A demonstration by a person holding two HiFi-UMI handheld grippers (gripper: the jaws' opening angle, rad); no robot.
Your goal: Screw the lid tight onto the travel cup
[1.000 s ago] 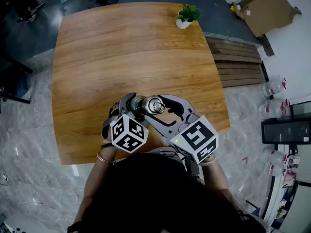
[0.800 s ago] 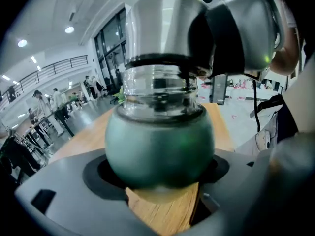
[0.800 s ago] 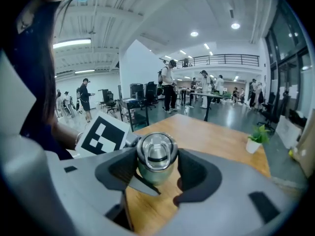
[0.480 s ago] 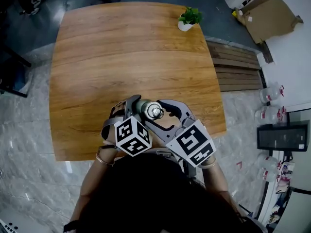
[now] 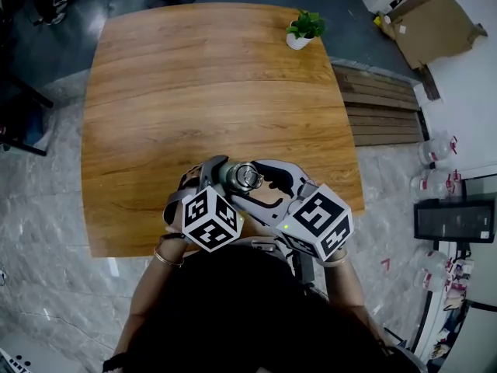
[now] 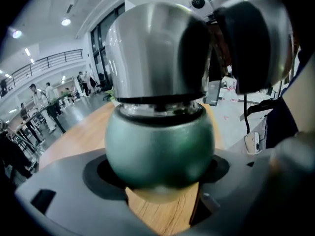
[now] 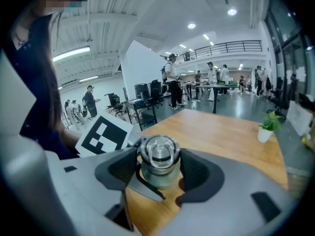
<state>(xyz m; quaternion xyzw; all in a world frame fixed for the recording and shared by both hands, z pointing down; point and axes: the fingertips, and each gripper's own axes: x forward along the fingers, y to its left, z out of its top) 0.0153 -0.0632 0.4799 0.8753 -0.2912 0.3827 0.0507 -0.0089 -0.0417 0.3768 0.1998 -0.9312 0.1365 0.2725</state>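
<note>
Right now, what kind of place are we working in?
Likely a big open workshop or lab hall: people standing among desks, a railed upper walkway, cardboard boxes and plastic jugs nearby.

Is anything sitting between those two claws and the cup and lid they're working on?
Nothing visible. The left claw grips the green cup, and the right claw grips the silver lid, which sits on the cup.

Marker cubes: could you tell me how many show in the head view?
2. One cube rides on the left gripper, the other on the right gripper, both over the table's near edge. None seems hidden.
</note>
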